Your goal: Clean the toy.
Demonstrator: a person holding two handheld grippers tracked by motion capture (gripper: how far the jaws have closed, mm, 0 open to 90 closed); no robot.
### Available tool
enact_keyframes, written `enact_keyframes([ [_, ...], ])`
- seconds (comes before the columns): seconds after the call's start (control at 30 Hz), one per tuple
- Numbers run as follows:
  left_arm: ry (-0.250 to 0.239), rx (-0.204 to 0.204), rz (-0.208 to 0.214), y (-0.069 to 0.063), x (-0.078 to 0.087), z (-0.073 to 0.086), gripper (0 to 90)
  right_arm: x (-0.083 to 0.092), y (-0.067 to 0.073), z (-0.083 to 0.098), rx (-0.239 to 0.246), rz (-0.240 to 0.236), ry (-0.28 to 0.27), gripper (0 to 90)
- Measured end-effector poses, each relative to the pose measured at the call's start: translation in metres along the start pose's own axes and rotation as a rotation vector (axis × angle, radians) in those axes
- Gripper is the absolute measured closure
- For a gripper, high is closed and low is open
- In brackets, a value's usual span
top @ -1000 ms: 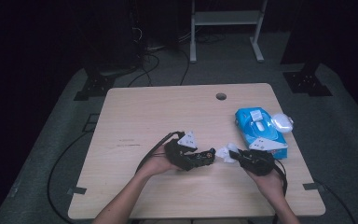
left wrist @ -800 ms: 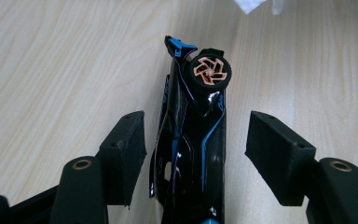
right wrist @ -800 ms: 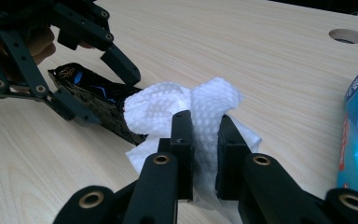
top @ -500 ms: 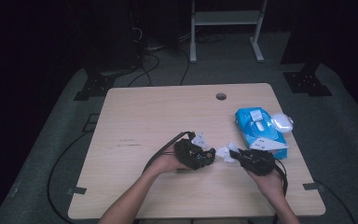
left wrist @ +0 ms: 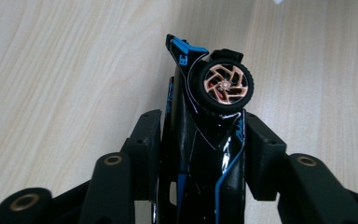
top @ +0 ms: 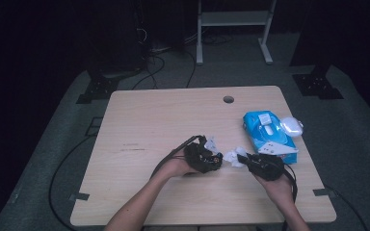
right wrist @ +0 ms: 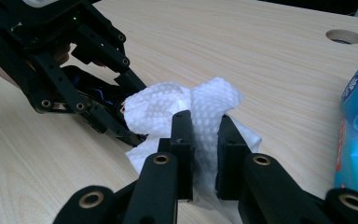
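Observation:
A black toy car point(left wrist: 200, 140) with blue trim and a copper-spoked wheel stands nose-up between the jaws of my left gripper point(left wrist: 200, 133). Those jaws have just been closing, and their pads point(left wrist: 263, 149) now press on both sides of the car. My right gripper point(right wrist: 205, 135) is shut on a crumpled white wipe point(right wrist: 168, 105). The wipe lies against the car's end, right beside the left gripper point(right wrist: 116, 107). In the high view the left gripper point(top: 215, 161) and the right gripper point(top: 243, 159) face each other near the table's front, with the wipe point(top: 232, 157) between them.
A blue pack of wet wipes point(top: 267, 132) lies at the right side of the wooden table point(top: 164, 125), with a white rounded thing point(top: 291, 126) at its far end. A cable hole point(top: 228, 99) sits near the back edge. Cables trail from both grippers.
The left hand has slid a little to the right, toward the wipe, and its jaws have narrowed onto the car. The right hand has kept still.

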State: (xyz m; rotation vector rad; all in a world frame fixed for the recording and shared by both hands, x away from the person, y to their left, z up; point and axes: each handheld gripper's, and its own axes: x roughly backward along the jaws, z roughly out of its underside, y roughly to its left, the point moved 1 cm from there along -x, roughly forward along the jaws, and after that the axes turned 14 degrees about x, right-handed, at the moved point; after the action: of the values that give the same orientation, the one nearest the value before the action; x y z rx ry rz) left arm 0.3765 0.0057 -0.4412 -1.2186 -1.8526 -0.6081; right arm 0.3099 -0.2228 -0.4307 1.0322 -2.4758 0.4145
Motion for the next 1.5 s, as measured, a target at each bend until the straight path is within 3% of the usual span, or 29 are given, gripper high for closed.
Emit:
enact_keyframes([
  [0.33,0.02,-0.009,-0.005,-0.001,-0.001,-0.003,56.3,-0.001,-0.002,0.001,-0.011,0.002,0.002,79.9],
  [0.57,0.007,-0.022,-0.002,-0.004,0.001,-0.003,57.9,0.0,-0.003,0.001,-0.018,0.003,-0.006,79.9],
  [0.7,-0.044,-0.013,0.03,-0.004,0.008,-0.003,58.0,0.001,-0.005,0.0,-0.041,-0.01,-0.026,79.9],
  [0.87,-0.171,0.017,0.067,-0.005,0.025,-0.001,58.0,0.0,-0.004,-0.004,-0.077,-0.055,-0.067,79.9],
  [1.07,-0.272,0.037,0.1,-0.002,0.039,0.006,58.1,-0.001,0.002,-0.019,-0.089,-0.112,-0.137,80.0],
  [1.3,-0.364,0.054,0.12,-0.005,0.046,0.016,58.2,-0.01,0.019,-0.053,-0.027,-0.16,-0.191,80.0],
  [1.37,-0.391,0.069,0.13,-0.005,0.048,0.02,58.2,-0.014,0.025,-0.06,0.016,-0.156,-0.186,80.0],
  [1.5,-0.427,0.096,0.149,0.0,0.051,0.032,58.3,-0.016,0.028,-0.062,0.037,-0.132,-0.172,80.0],
])
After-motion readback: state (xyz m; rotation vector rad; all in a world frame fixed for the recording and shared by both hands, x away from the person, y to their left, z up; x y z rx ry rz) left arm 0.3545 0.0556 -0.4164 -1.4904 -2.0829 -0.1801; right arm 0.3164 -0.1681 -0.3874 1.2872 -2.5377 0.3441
